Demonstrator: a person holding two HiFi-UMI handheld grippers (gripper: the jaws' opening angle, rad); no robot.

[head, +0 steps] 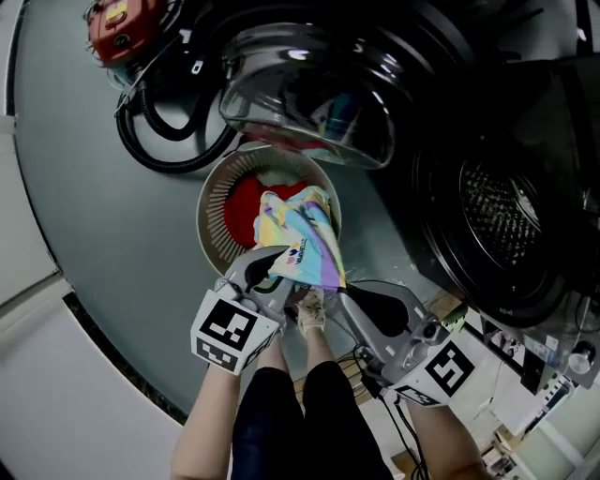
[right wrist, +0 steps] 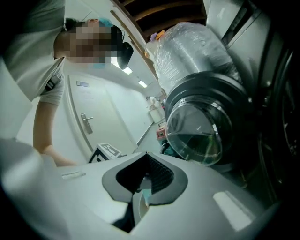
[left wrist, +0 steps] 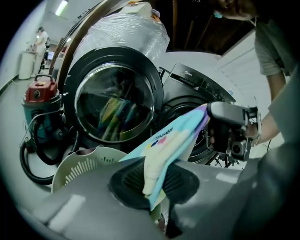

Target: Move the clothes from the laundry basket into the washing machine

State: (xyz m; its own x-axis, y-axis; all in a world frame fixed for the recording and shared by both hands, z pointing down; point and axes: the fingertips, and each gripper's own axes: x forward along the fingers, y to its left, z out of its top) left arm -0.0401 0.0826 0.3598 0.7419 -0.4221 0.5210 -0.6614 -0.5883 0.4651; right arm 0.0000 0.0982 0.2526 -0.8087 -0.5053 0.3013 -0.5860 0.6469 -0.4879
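Observation:
A pastel multicoloured cloth [head: 302, 242] hangs just above the round cream laundry basket [head: 215, 201], which holds a red garment [head: 246, 206]. My left gripper [head: 279, 274] is shut on the cloth's lower edge; in the left gripper view the cloth [left wrist: 171, 140] is pinched between the pads [left wrist: 127, 182] and stretches up to my right gripper [left wrist: 228, 127]. My right gripper [head: 335, 292] is shut on the other edge, with a sliver of cloth [right wrist: 140, 200] showing between its jaws. The washing machine's drum opening [head: 500, 211] gapes at the right, its glass door [head: 309, 103] swung open over the basket.
A red vacuum cleaner [head: 120, 26] with a black hose [head: 161, 142] stands beyond the basket at the upper left. The person's legs [head: 309, 422] are directly below the grippers. Cables and small items [head: 525, 361] lie by the machine's base at the lower right.

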